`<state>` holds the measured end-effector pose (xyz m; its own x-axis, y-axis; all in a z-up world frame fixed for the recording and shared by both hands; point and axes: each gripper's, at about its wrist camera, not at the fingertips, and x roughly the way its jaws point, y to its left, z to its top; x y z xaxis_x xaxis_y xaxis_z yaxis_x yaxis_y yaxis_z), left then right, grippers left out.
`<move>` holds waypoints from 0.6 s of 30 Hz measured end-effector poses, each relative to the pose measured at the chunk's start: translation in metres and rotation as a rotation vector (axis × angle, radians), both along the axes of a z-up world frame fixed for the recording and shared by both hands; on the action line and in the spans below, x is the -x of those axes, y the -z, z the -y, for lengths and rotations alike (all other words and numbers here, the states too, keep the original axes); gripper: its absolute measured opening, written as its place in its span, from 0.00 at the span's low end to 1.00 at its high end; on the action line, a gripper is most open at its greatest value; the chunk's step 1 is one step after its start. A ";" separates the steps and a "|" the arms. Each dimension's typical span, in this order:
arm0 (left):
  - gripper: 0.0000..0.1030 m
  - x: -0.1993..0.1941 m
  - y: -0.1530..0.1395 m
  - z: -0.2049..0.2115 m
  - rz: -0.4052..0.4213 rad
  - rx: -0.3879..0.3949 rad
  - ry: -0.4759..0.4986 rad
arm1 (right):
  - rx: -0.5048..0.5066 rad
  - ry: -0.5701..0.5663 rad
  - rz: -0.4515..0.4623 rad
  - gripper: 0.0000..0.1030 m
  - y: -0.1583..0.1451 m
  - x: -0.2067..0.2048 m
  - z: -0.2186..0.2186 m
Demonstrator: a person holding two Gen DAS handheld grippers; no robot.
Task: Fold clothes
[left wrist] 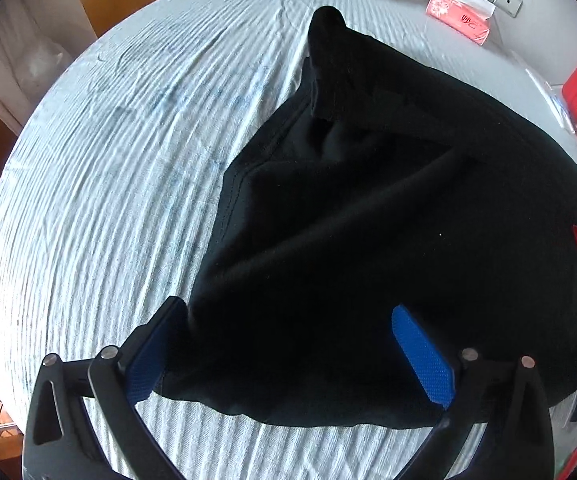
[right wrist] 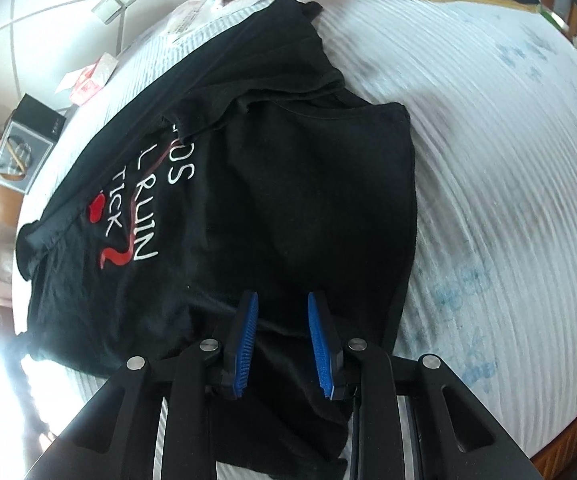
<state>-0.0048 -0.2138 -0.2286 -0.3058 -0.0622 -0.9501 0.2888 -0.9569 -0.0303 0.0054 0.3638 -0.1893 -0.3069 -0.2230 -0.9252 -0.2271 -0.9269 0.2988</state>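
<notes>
Lying partly folded on the striped white bedsheet (left wrist: 100,184), the black T-shirt (right wrist: 288,184) spread directly beneath both tongs, its long axis running away from the right gripper (right wrist: 282,312) toward a sleeve at the far end, with the white and red lettering (right wrist: 140,216) off to that gripper's left. The right gripper's blue pads stood narrowly apart with cloth between them, not visibly pinching it. The left gripper (left wrist: 288,320) stood wide apart, astride the shirt's near corner, its fabric bunched between the fingers.
</notes>
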 end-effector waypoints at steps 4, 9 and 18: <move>1.00 0.005 0.003 0.003 0.026 -0.005 0.022 | -0.065 -0.029 -0.038 0.27 -0.001 -0.005 0.011; 1.00 -0.019 -0.019 0.031 -0.037 -0.086 -0.006 | 0.019 0.021 -0.062 0.28 -0.006 -0.025 -0.002; 1.00 -0.046 -0.010 0.051 -0.028 0.050 0.058 | -0.049 -0.049 -0.104 0.43 -0.019 -0.090 0.003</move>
<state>0.0414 -0.2644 -0.2182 -0.3368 -0.0907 -0.9372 0.2326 -0.9725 0.0105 0.0949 0.3611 -0.1704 -0.3915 -0.1957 -0.8991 -0.1516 -0.9501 0.2728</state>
